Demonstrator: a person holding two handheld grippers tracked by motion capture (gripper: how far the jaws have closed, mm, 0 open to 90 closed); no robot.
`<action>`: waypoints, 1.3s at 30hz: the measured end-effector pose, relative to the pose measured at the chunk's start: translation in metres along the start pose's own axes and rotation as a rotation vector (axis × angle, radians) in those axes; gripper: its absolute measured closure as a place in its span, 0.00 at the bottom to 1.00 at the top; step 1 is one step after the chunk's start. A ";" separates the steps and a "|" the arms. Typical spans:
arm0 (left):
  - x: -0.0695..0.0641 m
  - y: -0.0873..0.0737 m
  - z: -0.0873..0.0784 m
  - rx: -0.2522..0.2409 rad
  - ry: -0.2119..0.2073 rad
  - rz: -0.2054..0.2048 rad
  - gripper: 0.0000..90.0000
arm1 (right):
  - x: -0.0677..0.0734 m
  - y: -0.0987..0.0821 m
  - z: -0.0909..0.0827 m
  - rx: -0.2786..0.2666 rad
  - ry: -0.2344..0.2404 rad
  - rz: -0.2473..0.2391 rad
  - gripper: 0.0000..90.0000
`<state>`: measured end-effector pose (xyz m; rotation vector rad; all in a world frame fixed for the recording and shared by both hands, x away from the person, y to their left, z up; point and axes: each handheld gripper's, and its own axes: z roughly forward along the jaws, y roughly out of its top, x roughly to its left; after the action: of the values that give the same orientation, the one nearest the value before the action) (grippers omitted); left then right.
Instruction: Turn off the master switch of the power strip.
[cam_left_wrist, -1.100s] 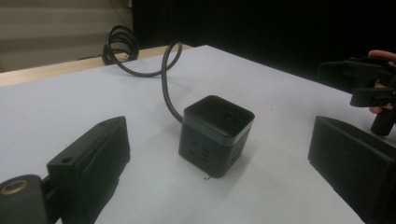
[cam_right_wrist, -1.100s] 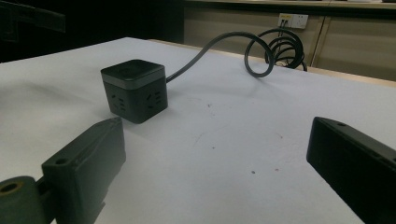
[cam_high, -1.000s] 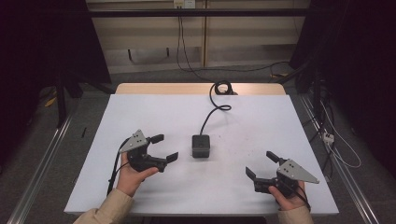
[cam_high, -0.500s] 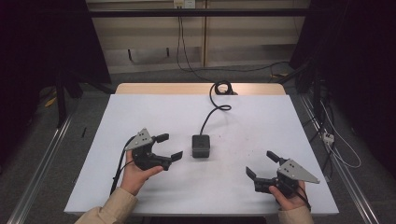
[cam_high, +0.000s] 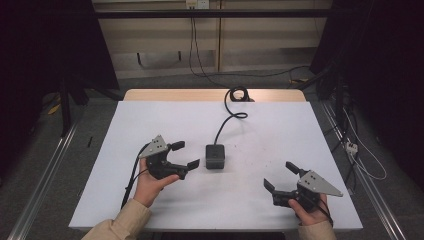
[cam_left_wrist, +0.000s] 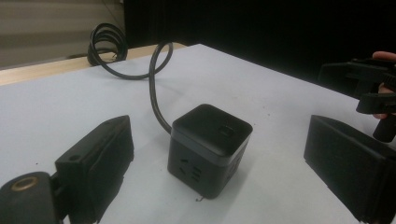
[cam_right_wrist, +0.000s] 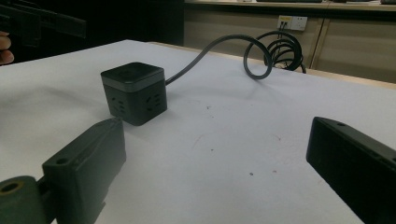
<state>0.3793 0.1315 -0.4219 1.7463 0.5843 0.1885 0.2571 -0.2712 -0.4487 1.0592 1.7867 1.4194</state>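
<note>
The black plug box (cam_high: 215, 156) sits in the middle of the white table (cam_high: 150, 120), just right of the left claw (cam_high: 184, 154), whose jaws are wide apart, while the right claw (cam_high: 282, 177), low on the right, is spread apart too.

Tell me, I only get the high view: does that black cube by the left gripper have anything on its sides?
Observer: Yes. The left gripper view shows socket holes on a side face of the cube.
Operator: And its top?
Observer: A small square button sits on the lid.
Operator: Is the right gripper open?
Observer: Its own view shows the right gripper with jaws wide apart, nothing between them.
</note>
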 end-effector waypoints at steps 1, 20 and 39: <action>0.000 0.000 0.001 -0.002 0.000 -0.001 0.10 | 0.000 0.000 0.000 0.000 0.000 0.000 0.05; -0.002 0.003 0.015 0.012 -0.035 0.020 0.21 | 0.001 0.000 0.000 0.001 0.008 -0.007 0.05; -0.004 0.004 0.028 0.049 -0.079 0.074 0.50 | 0.001 0.001 0.000 0.001 0.007 -0.006 0.05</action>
<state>0.3893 0.1051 -0.4245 1.8158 0.4706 0.1578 0.2571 -0.2706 -0.4480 1.0497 1.7949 1.4205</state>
